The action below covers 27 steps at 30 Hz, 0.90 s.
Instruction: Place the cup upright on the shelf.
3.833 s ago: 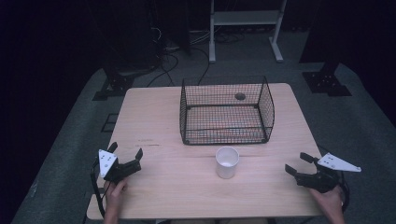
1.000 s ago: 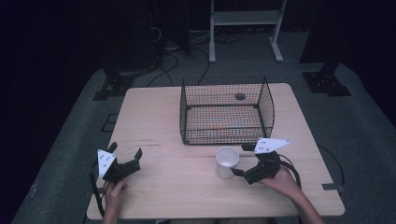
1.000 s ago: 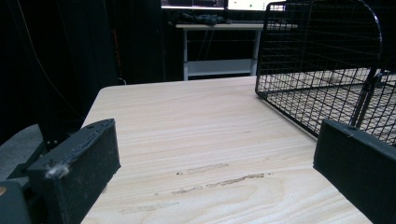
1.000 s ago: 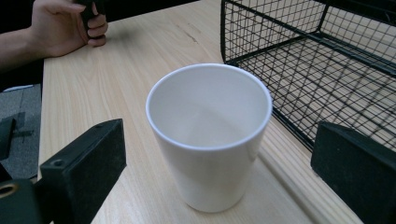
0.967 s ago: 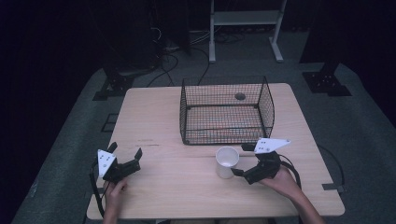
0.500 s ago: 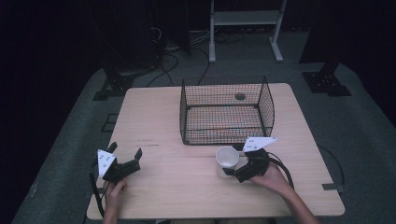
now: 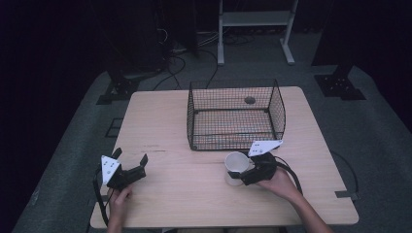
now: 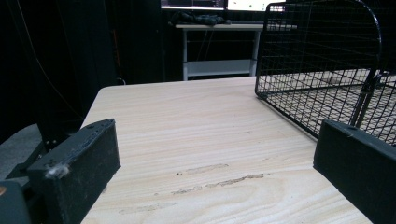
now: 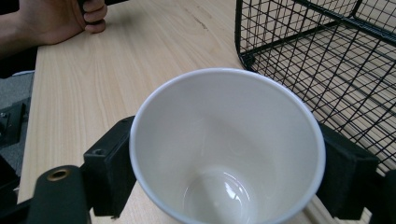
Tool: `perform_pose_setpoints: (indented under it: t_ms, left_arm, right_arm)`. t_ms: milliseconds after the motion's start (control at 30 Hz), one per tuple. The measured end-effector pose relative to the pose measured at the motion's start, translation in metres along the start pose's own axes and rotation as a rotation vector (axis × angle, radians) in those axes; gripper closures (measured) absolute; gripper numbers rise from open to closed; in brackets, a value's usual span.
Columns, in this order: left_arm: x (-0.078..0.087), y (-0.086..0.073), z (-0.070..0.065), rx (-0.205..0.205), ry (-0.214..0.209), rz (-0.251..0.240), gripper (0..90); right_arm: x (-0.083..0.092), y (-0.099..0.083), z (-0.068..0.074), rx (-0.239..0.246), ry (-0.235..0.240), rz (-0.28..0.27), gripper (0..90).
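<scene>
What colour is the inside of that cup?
Plain white, with no pattern; the cup shows best in the right gripper view, sitting between the black jaws.

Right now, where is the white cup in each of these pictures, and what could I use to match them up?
High view: the white cup stands near the table's front edge, just in front of the wire basket, with the right gripper around it.
Left gripper view: not in it.
Right gripper view: the cup fills the lower middle, seen from above, a jaw on each side.
Shared landmark: the wire basket.
</scene>
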State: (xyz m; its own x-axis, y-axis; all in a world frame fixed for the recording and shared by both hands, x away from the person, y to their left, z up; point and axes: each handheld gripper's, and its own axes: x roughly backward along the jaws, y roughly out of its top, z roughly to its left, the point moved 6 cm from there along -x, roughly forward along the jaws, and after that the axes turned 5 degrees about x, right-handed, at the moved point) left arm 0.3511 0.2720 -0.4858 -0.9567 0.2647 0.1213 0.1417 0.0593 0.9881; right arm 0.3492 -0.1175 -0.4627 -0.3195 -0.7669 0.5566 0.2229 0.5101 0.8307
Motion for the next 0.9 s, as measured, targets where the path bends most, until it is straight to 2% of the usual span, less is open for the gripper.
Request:
perform_pose_setpoints:
  t_ms: [567,900]
  left_arm:
    - [0.000,0.000,0.000,0.001,0.000,0.000,0.0]
    - [0.000,0.000,0.000,0.000,-0.001,0.000,0.0]
  right_arm:
    - [0.013,0.036,-0.008,0.009,0.075,-0.031,18.7]
    - [0.018,0.051,-0.016,0.001,0.078,-0.058,18.7]
